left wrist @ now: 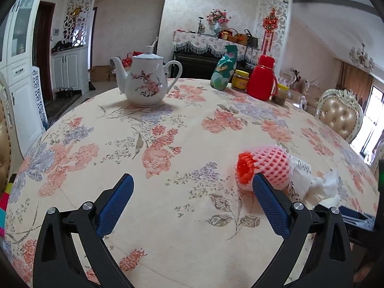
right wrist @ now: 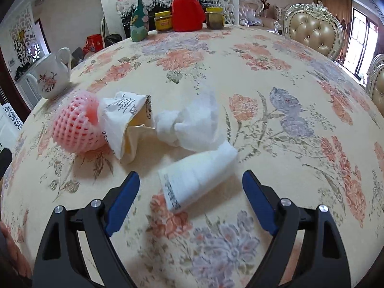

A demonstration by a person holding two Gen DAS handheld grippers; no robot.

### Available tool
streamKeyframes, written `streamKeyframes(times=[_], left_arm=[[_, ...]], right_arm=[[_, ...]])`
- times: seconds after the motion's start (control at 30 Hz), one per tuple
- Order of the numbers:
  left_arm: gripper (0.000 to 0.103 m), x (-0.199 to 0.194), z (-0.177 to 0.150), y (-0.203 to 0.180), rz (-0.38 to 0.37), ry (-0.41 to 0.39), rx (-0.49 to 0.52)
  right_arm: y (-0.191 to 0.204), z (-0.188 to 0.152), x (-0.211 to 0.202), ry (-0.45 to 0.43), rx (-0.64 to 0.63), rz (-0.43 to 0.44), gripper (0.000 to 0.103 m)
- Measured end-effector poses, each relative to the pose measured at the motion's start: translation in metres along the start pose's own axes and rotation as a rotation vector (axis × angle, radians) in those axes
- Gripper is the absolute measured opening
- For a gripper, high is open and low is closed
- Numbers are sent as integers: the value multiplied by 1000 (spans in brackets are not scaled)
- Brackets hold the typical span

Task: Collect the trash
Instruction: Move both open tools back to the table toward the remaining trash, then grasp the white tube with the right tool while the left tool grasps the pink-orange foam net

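Note:
Trash lies on the floral tablecloth. A pink foam fruit net lies at the left, a printed paper bag beside it, a crumpled white tissue in the middle, and a white paper cup on its side nearest me. My right gripper is open, its jaws on either side of the cup, apart from it. My left gripper is open and empty above the cloth; the foam net lies just beyond its right finger, with tissue behind.
A flowered teapot stands at the far left of the table. A green pouch, a red flask and two jars stand at the far edge. Padded chairs stand beyond the right edge.

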State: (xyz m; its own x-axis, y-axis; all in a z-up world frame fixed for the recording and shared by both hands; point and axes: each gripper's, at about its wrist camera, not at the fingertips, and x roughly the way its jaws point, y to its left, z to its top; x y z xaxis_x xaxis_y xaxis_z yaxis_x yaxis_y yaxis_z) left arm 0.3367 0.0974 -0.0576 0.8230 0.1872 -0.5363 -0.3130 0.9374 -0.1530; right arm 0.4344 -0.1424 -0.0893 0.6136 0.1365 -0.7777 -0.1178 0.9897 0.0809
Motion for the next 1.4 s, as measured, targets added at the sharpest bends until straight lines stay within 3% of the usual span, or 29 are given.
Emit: streamKeyframes(times=[0.07,0.13,0.2,0.3,0.4,0.73,1.0,1.17,1.4], left_arm=[[94,-1,-1,-4,-1,-2,20],[94,-1,-3,-8,-9,-3,39],[94,-2,-4,-11,-12,-5,51],[94,-2,-5,-12,-16,-6,57],[94,0,-6,-13,-17,1,58],[94,3,-9,-18,-28,22,76],[94,3,-13,-30,-142,42,127],[94,11,-16,-36,-197,95,142],[94,19,-13,-63,-181,176,169]], right_arm=[[1,1,6,22,-7,-21,79],[0,0,10,35,2,-19,67],[-1,-3,9,33,-12,-33,44],[-3,-10,1,27,-43,-13,22],[-5,-18,-9,12,-73,-9,14],[-40,-47,-56,-80,-39,-33,10],[-70,-55,-60,-110,78,-12,9],[-67,-55,-66,-139,66,-27,9],[-55,-55,-67,-144,8,-56,9]])
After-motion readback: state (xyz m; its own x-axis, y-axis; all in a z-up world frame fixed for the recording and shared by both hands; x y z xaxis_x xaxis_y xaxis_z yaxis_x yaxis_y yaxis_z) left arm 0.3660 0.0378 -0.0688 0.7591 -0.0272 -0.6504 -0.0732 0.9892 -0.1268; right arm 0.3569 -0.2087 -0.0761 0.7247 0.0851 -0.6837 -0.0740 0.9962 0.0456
